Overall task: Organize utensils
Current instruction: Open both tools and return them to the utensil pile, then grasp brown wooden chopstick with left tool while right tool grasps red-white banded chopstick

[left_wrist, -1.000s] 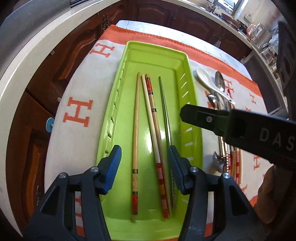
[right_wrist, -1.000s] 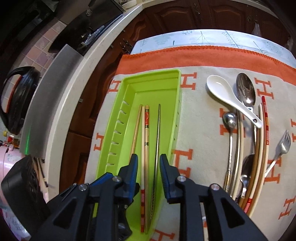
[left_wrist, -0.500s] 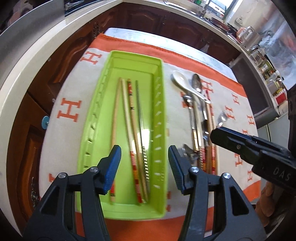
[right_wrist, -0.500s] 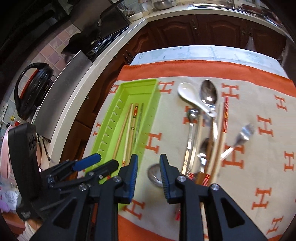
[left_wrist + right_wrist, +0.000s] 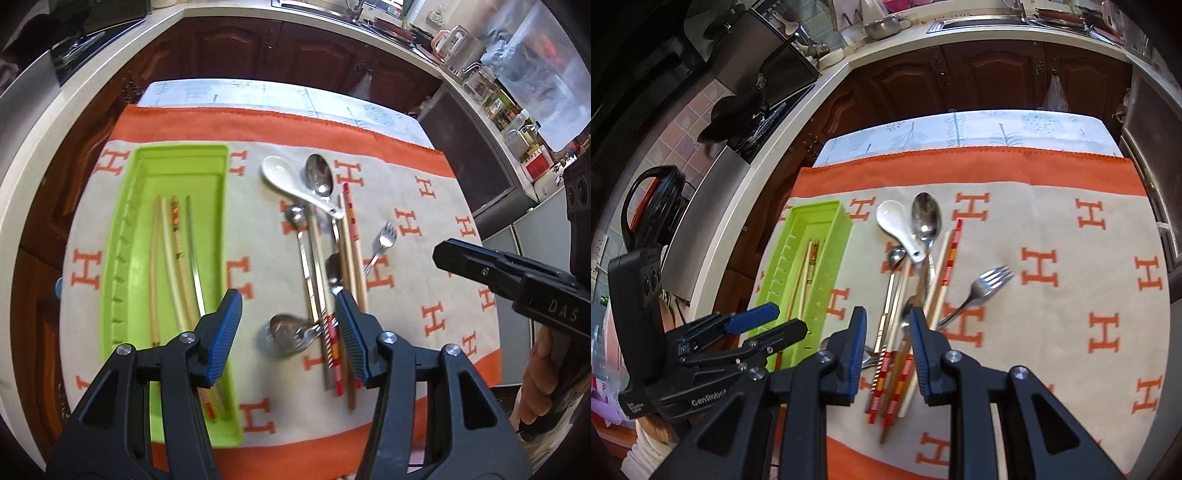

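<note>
Lime-green plastic forms the tray [image 5: 173,162] set near the left edge of the cloth-covered surface [image 5: 424,229], and four chopsticks [image 5: 177,258] are laid lengthwise in it. Beside the tray, toward the middle of the surface, spoons, a fork [image 5: 982,288] and more chopsticks are heaped loosely [image 5: 916,280]. Both the left claw [image 5: 288,332] and the right claw [image 5: 888,350] are held open and empty above the heap.

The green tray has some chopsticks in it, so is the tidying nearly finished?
Not nearly. Done: several chopsticks lie in the green tray. In hand: nothing; the left hand-held gripper and right hand-held gripper are both open and empty. Left: the white spoon, metal spoons, fork and more chopsticks wait on the cloth.
</note>
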A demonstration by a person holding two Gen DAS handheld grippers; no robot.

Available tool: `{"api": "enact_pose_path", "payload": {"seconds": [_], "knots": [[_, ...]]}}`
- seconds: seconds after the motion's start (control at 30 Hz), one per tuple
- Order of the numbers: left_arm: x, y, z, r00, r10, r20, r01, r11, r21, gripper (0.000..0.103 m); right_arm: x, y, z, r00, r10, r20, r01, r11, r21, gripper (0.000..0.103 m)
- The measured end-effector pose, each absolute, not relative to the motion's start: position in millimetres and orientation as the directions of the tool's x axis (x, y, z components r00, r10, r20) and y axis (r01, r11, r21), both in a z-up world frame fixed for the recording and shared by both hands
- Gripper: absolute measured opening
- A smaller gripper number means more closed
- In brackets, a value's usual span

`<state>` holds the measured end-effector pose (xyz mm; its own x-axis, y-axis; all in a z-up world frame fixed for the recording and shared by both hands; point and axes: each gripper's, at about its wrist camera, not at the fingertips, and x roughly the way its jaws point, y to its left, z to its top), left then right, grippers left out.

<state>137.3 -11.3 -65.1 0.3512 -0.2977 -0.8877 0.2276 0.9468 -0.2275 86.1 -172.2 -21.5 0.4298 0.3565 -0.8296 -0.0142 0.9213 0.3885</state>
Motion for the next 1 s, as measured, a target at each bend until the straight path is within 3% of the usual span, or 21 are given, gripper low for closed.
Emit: {"api": "enact_pose_path", "payload": {"seconds": [0.17, 0.3, 0.43, 0.6, 0.73, 0.77, 1.0], "knots": [[161.5, -34.1, -84.1, 0.305, -0.284, -0.909, 0.227, 0.949, -0.22, 0.049, 101.7, -190.2, -50.9, 0.378, 0.386, -0.841, 0.018, 0.905, 0.424, 0.024], [179.9, -47.7, -117.7, 0.222, -0.269, -0.937, 0.212, 0.951, -0.223, 0.032, 112.2, -201.4, -92.9, 0.31, 0.451, -0.837, 0.077, 0.865, 0.495, 0.019], [187.1, -57.1, -142.2, 0.184, -0.244, -0.952, 0.208, 0.956, -0.205, 0.027, 116.6, -206.3, -125.4, 0.257, 0.506, -0.823, 0.126, 0.827, 0.547, 0.019], [191.9, -68.0, -155.7, 0.162, -0.248, -0.955, 0.215, 0.954, -0.211, 0.026, 116.3, -201.4, -148.3, 0.211, 0.564, -0.799, 0.142, 0.791, 0.595, 0.019], [195.7, -78.4, -158.1, 0.159, -0.251, -0.955, 0.228, 0.95, -0.212, 0.026, 113.5, -200.0, -156.0, 0.209, 0.608, -0.766, 0.142, 0.756, 0.639, 0.011], [196.3, -80.6, -158.8, 0.158, -0.252, -0.955, 0.231, 0.95, -0.212, 0.026, 112.3, -200.4, -154.7, 0.218, 0.609, -0.762, 0.138, 0.754, 0.642, 0.005], [199.6, -98.6, -161.5, 0.138, -0.268, -0.954, 0.259, 0.939, -0.226, 0.022, 102.5, -212.4, -151.6, 0.262, 0.583, -0.769, 0.163, 0.759, 0.631, 0.005]]}}
